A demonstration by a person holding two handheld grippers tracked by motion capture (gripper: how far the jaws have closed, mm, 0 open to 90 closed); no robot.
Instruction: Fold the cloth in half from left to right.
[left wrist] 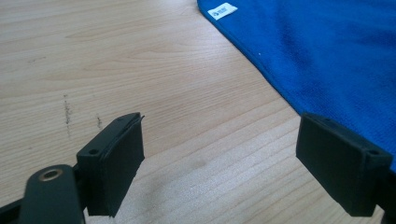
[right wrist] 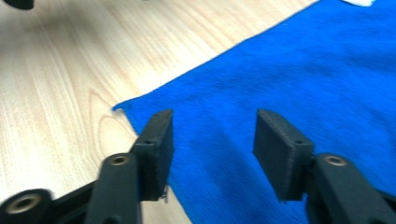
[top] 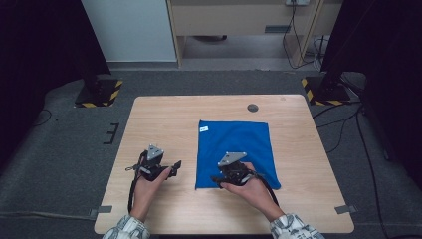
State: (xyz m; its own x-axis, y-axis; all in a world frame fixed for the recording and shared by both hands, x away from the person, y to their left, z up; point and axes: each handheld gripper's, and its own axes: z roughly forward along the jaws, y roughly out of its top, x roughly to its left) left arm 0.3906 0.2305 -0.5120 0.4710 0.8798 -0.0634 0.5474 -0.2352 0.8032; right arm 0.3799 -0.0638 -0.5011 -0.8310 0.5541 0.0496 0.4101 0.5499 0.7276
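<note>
Right tool (right wrist: 210, 140) hovered unclenched over the blue cloth's (right wrist: 299, 79) lower-left corner; left tool (left wrist: 219, 158) gaped above the counter (left wrist: 140, 60).

Left tool (top: 175, 166) jaws wide, right tool (top: 215, 179) jaws half-parted

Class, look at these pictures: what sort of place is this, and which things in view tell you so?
Probably a lab or test room set up for recording. A bare wooden table stands on grey carpet, black stands with yellow-black hazard-striped bases flank it, and loose cables trail over the floor.

high: above, looking down | gripper views: close, share cloth (left wrist: 327, 51)
</note>
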